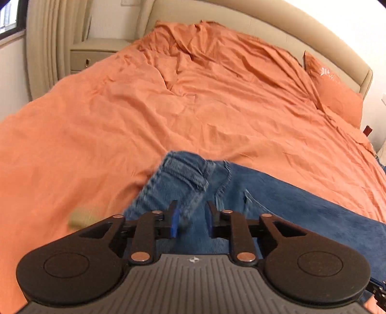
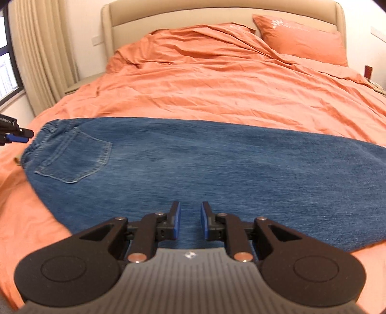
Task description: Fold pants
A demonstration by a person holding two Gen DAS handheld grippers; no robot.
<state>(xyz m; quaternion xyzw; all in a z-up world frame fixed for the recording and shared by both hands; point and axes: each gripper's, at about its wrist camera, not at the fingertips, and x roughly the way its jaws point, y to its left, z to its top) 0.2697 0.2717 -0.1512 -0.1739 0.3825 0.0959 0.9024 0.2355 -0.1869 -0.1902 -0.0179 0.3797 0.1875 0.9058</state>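
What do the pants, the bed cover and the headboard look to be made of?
Pants: blue denim, matte, with contrast stitching around the back pocket and a faded weave. Bed cover: thin woven cloth, probably cotton, orange, matte and heavily creased. Headboard: beige padded upholstery, smooth; fabric or leatherette, hard to tell.

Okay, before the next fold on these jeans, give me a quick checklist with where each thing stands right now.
1. Jeans flat on the bed: ok, legs stacked, pocket up.
2. Left gripper at the waistband: ok; grip on it: cannot tell.
3. Right gripper holding denim: not ok, nothing between its fingers.
4. Leg hems in view: not ok, cut off at right.
5. Small tan object beside the waistband, clear of the fold: cannot tell.
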